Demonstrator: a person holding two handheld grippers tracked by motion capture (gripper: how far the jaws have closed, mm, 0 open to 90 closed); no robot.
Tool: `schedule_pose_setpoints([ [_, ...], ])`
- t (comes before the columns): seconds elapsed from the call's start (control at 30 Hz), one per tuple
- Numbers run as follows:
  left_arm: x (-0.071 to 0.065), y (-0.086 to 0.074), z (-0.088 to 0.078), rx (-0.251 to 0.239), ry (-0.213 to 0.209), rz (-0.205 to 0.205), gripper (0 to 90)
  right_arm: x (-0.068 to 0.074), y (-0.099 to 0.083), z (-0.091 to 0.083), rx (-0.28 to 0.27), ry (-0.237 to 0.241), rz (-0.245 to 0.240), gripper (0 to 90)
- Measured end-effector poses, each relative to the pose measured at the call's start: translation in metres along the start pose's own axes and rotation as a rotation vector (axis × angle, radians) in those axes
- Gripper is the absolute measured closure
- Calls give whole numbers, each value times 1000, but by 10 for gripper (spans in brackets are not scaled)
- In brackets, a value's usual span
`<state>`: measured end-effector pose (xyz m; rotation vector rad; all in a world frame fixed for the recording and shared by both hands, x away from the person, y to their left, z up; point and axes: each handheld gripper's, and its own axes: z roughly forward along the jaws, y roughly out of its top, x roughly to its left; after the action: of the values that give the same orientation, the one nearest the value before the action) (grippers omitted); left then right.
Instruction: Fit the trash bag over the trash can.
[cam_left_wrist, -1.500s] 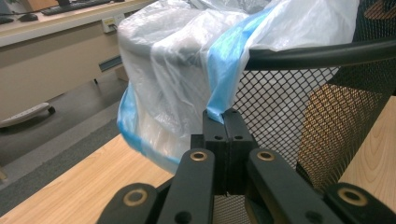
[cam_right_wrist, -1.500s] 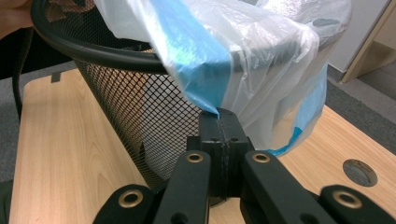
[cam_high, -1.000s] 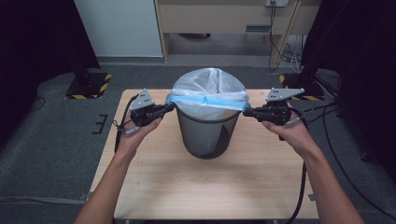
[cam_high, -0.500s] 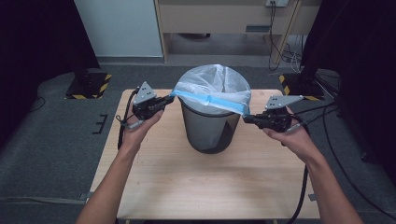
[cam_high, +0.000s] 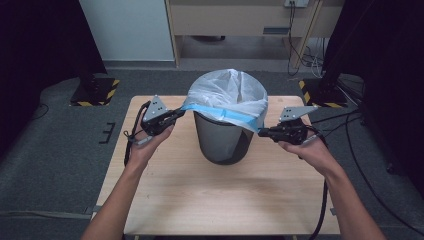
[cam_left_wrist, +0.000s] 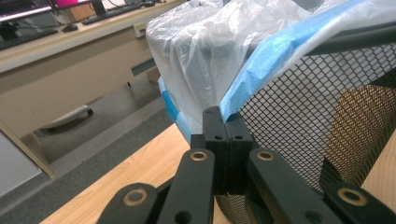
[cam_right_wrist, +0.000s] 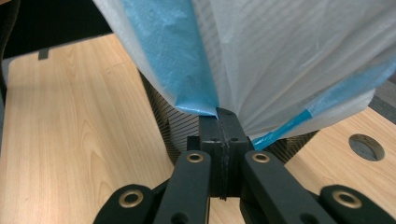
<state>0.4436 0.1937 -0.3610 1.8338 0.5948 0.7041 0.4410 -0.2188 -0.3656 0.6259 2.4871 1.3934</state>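
While the light wooden table (cam_high: 210, 200) fills the lower half of the high view, the dark round mesh waste bin (cam_high: 222, 142) stands upright near its far middle, lined with a white translucent plastic bag with a blue band at its hem (cam_high: 227, 92). That view shows both hands at once: the left gripper (cam_high: 181, 112) at the bag's left hem, raised, and the right gripper (cam_high: 261, 133) at the right hem, lower, so the blue band slants. The left gripper view adds the bin's black mesh close up and the left gripper (cam_left_wrist: 226, 123) with jaws pressed together on the blue hem. The right gripper view shows the right gripper (cam_right_wrist: 219, 114) likewise clamped on the blue hem, plus a round hole (cam_right_wrist: 366, 147) in the tabletop.
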Motion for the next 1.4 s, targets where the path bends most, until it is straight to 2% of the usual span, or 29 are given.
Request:
schedule_pose_setpoints([
  [0.17, -5, 0, -3, -32, -8, -3, 896, -1, -5, 7, 38, 3, -5, 900],
  [0.27, -7, 2, -5, -44, -7, 12, 888, -2, -6, 10, 52, -2, -7, 900],
  [0.47, -6, -6, -5, -5, -17, 30, 900, -3, -6, 7, 38, 2, 8, 900],
  [0.57, -9, -15, -3, -10, -27, 18, 900, -1, -6, 4, 27, 18, -8, 900],
  [0.73, -12, -19, 0, 2, -28, 23, 900, -1, -6, 4, 35, 21, -8, 900],
  [0.83, -12, -22, 1, 4, -28, 16, 900, 1, -5, 4, 35, 25, -20, 900],
  [1.27, -13, -38, 9, 44, -32, -13, 899, 0, -6, 0, 43, 19, -24, 900],
  [1.4, -12, -41, 10, 46, -31, -26, 900, -6, -13, -2, 56, 5, 3, 900],
])
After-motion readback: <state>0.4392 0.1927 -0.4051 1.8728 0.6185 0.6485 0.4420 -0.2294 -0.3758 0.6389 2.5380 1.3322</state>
